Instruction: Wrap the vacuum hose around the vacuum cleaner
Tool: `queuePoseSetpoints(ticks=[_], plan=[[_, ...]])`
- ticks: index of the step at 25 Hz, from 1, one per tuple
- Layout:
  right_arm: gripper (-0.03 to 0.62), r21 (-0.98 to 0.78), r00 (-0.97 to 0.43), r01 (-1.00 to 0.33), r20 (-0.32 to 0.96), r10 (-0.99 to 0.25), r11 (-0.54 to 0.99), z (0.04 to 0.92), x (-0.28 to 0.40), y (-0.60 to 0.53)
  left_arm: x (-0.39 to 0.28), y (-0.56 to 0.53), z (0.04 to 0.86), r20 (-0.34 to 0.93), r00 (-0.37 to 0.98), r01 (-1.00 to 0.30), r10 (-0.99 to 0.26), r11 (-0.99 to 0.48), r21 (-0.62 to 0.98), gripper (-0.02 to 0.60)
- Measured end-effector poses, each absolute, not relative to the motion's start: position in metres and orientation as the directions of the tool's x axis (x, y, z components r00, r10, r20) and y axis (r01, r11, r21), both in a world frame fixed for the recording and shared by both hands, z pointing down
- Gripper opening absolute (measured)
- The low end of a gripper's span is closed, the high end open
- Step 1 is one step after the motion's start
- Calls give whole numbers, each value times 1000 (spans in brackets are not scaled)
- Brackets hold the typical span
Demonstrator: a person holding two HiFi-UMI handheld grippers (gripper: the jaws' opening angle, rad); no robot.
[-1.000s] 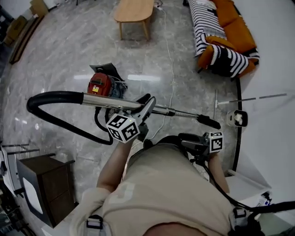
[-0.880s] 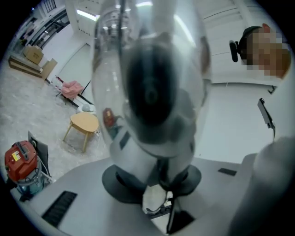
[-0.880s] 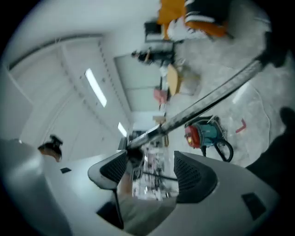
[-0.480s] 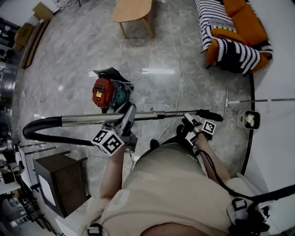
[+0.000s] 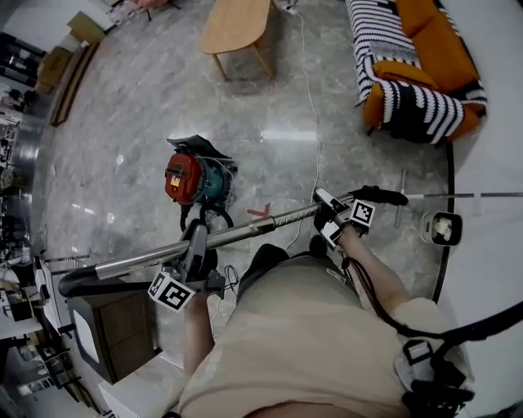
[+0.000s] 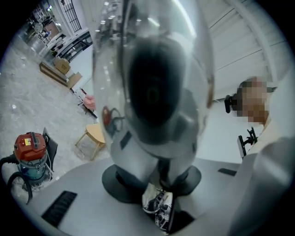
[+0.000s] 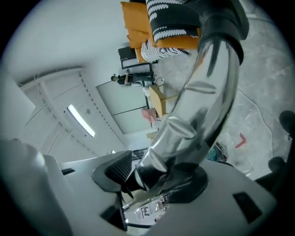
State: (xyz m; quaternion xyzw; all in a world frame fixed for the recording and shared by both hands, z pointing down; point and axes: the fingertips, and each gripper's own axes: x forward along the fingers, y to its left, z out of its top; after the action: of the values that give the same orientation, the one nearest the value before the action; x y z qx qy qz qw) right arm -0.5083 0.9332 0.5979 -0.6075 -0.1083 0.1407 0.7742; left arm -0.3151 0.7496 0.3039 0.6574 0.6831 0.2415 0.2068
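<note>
The red vacuum cleaner (image 5: 192, 178) stands on the marble floor, also seen at the left in the left gripper view (image 6: 30, 154). Its black hose (image 5: 198, 217) loops from it toward the metal wand (image 5: 253, 230), which slants across in front of me. My left gripper (image 5: 194, 260) is shut on the wand's lower left part; the tube (image 6: 154, 92) fills that view. My right gripper (image 5: 331, 219) sits near the wand's black end (image 5: 377, 196). Its jaws are closing with the tube (image 7: 198, 110) between them, one pad still slightly apart from it.
A wooden table (image 5: 237, 24) stands far ahead, a striped orange sofa (image 5: 417, 65) at the upper right. A dark cabinet (image 5: 106, 326) is close by my left side. A white cable (image 5: 315, 139) trails over the floor, and a thin rod (image 5: 458, 196) lies at the right.
The wand has tilted, its left end swinging down toward the cabinet with my left gripper. My right gripper has risen to the wand's right end and its jaws now straddle the tube.
</note>
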Motion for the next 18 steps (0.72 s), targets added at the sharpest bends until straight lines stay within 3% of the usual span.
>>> queuePoseSetpoints(ticks=[4,10,18], plan=[[202,-980,948,-115,-59,313,164,570,-485,952,-292,738,301,-25,-3,777,1000,18,629,115],[199,-978,946,-152,-102,308,143,551,-462,969,-262,731,307,-69,41,756,997,14,655,115],[156,-980,946,-89,-27,324,176,552,-392,1011,-186,757,333,-97,81,716,992,10,698,115]])
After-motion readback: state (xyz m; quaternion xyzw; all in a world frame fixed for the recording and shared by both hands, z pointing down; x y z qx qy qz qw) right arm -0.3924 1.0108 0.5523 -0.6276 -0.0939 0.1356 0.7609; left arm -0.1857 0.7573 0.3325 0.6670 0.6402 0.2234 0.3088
